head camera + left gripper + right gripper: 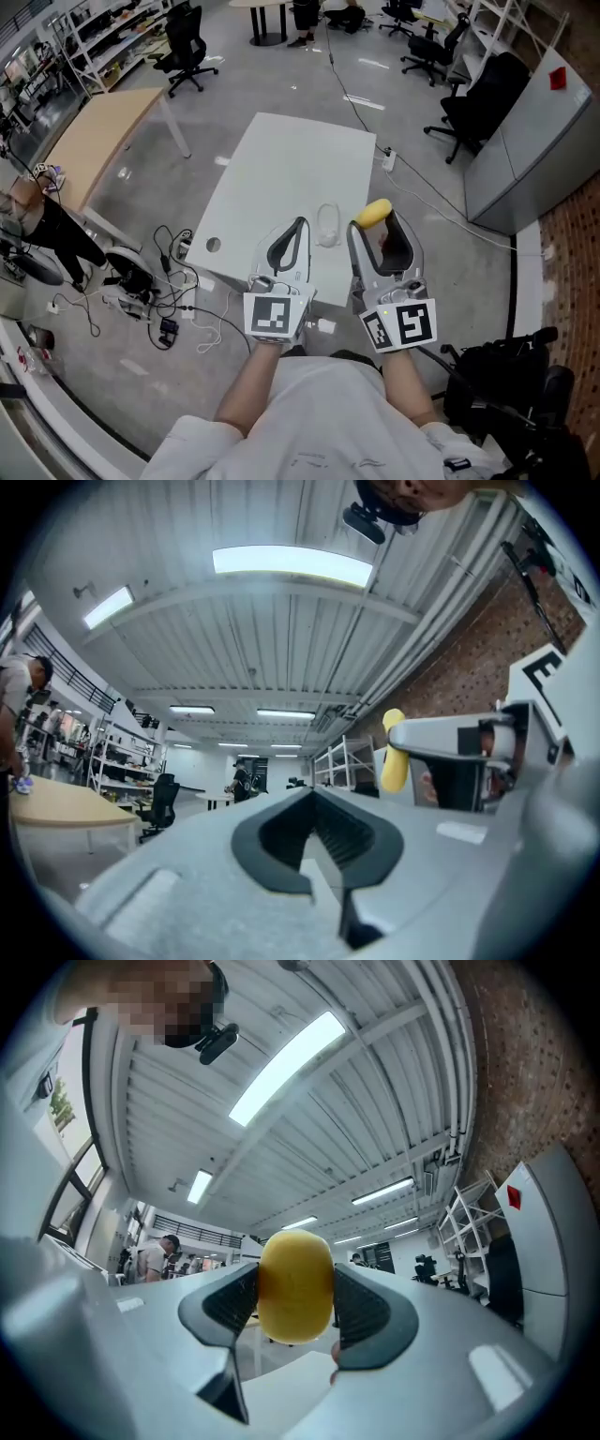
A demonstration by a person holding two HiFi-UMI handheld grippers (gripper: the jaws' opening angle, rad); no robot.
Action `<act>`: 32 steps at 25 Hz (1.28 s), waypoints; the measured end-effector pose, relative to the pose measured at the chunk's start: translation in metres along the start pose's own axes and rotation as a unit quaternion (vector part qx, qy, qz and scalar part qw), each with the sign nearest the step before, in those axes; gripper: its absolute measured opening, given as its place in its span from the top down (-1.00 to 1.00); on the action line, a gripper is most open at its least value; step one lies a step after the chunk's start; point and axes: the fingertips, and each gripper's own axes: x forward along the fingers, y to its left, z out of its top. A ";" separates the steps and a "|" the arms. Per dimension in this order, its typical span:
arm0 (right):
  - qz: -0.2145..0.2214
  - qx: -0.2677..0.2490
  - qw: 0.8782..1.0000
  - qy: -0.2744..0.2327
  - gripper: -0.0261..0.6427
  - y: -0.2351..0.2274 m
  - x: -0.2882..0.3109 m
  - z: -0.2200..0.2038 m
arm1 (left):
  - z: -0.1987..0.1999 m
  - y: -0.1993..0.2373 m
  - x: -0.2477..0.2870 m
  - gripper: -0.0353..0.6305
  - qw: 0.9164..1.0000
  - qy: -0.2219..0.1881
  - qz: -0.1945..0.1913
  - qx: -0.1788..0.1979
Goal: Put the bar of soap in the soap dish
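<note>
Head view, near to far:

- left gripper [300,224]: jaw tips are together with nothing between them. Its own view confirms the pads meet at the tip. It is tipped up toward the ceiling.
- right gripper [380,228]: clamped on the bar of soap [375,213], a yellow oval. Both pads press its sides, and the soap sticks out past the jaw tips. It also points up at the ceiling.
- soap dish [327,225]: clear, sits on the white table [291,159] near its front edge. In frame it lies between the two grippers' tips, at about 1 o'clock from the left tip.
- The soap is at about 3 o'clock from the dish, near it but not in it. In frame it sits over the table's right edge. Can't tell its height above the table.
- cables [159,281]: on the floor, 9 o'clock of the grippers.
- wooden table [98,141]: at 10 o'clock.
- office chair [183,42]: at 11 o'clock, far.
- grey cabinet [534,141]: at 2 o'clock.
</note>
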 end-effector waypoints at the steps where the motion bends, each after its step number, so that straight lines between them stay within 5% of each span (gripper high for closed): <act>1: -0.009 -0.003 1.000 0.001 0.16 -0.001 0.006 -0.003 | 0.000 0.006 0.006 0.89 1.000 -0.004 -0.005 -0.005; 5: -0.028 -0.014 0.999 0.007 0.16 -0.003 0.028 -0.018 | -0.009 0.021 0.032 0.89 0.999 0.001 -0.011 -0.036; 12: -0.026 -0.014 0.999 0.017 0.16 -0.027 0.073 -0.030 | -0.029 0.035 0.068 0.89 0.999 0.008 -0.024 -0.031; 32: -0.047 0.045 0.971 0.230 0.16 -0.079 0.110 -0.248 | -0.148 0.067 0.096 0.89 0.993 0.110 0.007 -0.041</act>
